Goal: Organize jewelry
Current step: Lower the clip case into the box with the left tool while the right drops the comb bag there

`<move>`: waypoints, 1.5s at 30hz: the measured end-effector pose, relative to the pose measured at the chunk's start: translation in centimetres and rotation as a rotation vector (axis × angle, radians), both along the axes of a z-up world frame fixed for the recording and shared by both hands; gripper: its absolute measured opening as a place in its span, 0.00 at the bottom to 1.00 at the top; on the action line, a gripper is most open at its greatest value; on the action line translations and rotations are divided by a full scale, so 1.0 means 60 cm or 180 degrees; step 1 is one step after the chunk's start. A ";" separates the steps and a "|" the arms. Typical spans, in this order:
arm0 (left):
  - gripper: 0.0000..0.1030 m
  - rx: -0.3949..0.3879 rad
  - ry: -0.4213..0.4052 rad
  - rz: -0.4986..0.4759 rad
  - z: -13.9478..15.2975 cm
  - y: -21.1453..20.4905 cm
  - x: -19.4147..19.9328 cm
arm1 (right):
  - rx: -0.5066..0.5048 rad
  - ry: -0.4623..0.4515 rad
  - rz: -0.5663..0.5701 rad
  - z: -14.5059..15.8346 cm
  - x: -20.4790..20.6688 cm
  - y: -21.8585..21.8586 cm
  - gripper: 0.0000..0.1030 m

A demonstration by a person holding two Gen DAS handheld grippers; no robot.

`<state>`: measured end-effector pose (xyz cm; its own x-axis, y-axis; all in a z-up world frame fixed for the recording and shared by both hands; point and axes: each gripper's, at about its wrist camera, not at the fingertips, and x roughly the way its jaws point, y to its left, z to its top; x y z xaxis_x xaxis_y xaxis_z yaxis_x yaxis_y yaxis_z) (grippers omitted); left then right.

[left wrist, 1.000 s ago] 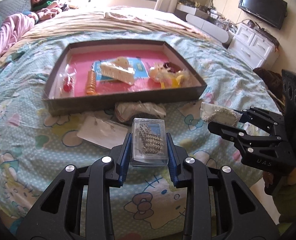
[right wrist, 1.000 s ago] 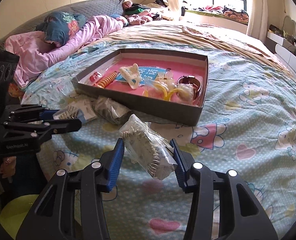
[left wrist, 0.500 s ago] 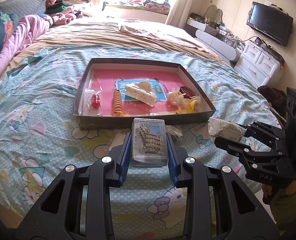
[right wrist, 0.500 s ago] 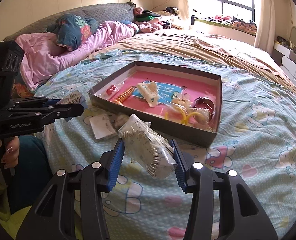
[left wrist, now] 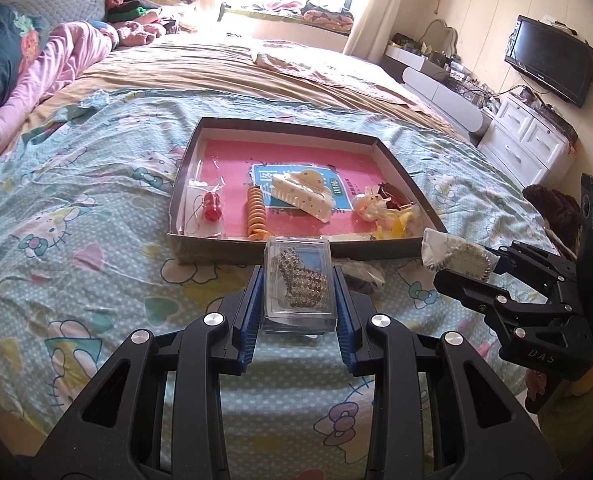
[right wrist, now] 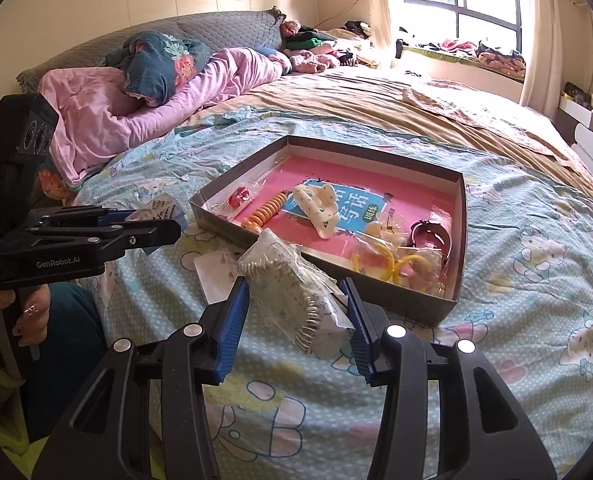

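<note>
Two grippers hold jewelry above the bed, near the shallow box.
The left gripper (left wrist: 296, 300) is clamped on a clear case (left wrist: 298, 286) of rhinestone pieces; the box (left wrist: 292, 250) lies ahead on the bedspread (left wrist: 76, 240); the right gripper (right wrist: 296, 316) is clamped on a bagged pearl clip (right wrist: 296, 296).

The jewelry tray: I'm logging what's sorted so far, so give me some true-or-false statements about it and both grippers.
1. The left gripper holds a clear plastic case with a rhinestone piece. True.
2. The right gripper is empty. False: it grips a bagged white hair clip.
3. A cream claw clip lies inside the tray. True.
4. The tray sits on a wooden desk. False: it rests on a bedspread.
</note>
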<state>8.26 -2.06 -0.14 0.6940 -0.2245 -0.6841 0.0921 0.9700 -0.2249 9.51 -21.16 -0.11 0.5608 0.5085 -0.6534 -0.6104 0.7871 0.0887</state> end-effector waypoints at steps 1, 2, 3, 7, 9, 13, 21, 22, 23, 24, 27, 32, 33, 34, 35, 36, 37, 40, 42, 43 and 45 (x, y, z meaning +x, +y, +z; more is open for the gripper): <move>0.24 -0.0001 0.0001 0.0006 0.000 0.002 0.002 | -0.0002 -0.0003 0.0000 0.000 0.003 0.001 0.44; 0.24 -0.0001 0.0000 0.0014 0.000 0.003 0.002 | -0.0002 -0.0007 -0.0001 0.000 0.002 0.001 0.44; 0.24 -0.0003 0.0001 0.0023 -0.001 0.005 0.004 | 0.0003 -0.0017 -0.0004 0.002 0.005 0.001 0.44; 0.24 -0.0017 0.0022 0.0062 -0.003 0.013 0.015 | 0.0015 -0.0054 -0.0040 0.007 0.020 0.001 0.44; 0.24 -0.0018 0.0036 0.0079 -0.004 0.016 0.024 | 0.0027 -0.0060 -0.0068 0.009 0.033 -0.001 0.44; 0.24 -0.0019 0.0078 0.0116 -0.011 0.019 0.048 | -0.0015 -0.0048 -0.0190 0.002 0.067 -0.007 0.44; 0.24 0.0033 0.0156 0.0136 -0.021 0.019 0.095 | 0.0016 0.0102 -0.0543 -0.023 0.144 -0.035 0.44; 0.24 0.0059 0.0164 0.0132 -0.022 0.017 0.103 | 0.0010 0.0112 -0.0583 -0.026 0.153 -0.038 0.44; 0.24 0.0068 0.0174 0.0133 -0.023 0.016 0.110 | 0.0009 0.0128 -0.0609 -0.029 0.161 -0.041 0.44; 0.24 0.0061 0.0190 0.0127 -0.026 0.014 0.117 | 0.0000 0.0144 -0.0643 -0.032 0.168 -0.043 0.44; 0.24 0.0091 0.0237 0.0097 -0.034 0.005 0.137 | -0.0022 0.0163 -0.0688 -0.038 0.182 -0.045 0.44; 0.24 0.0092 0.0312 0.0084 -0.047 0.003 0.164 | -0.0061 0.0213 -0.0734 -0.050 0.203 -0.044 0.44; 0.24 0.0098 0.0323 0.0086 -0.049 0.003 0.167 | -0.0064 0.0226 -0.0743 -0.052 0.205 -0.044 0.46; 0.24 0.0097 0.0328 0.0085 -0.051 0.002 0.169 | -0.0058 0.0242 -0.0749 -0.053 0.208 -0.043 0.46; 0.24 0.0094 0.0331 0.0083 -0.052 0.003 0.170 | -0.0045 0.0254 -0.0760 -0.054 0.210 -0.044 0.46; 0.24 0.0097 0.0328 0.0077 -0.053 0.003 0.171 | -0.0029 0.0269 -0.0772 -0.056 0.211 -0.045 0.49; 0.25 0.0106 0.0320 0.0083 -0.053 0.003 0.171 | -0.0006 0.0281 -0.0764 -0.056 0.212 -0.046 0.53; 0.32 0.0105 0.0312 0.0076 -0.051 0.003 0.171 | 0.0074 0.0207 -0.0785 -0.048 0.202 -0.049 0.71; 0.41 0.0108 0.0296 0.0064 -0.049 0.003 0.167 | 0.0108 0.0172 -0.0774 -0.040 0.194 -0.049 0.72; 0.44 0.0107 0.0289 0.0059 -0.048 0.002 0.166 | 0.0127 0.0160 -0.0776 -0.036 0.189 -0.051 0.73; 0.49 0.0125 0.0249 0.0058 -0.042 0.001 0.162 | 0.0192 0.0133 -0.0764 -0.028 0.177 -0.053 0.77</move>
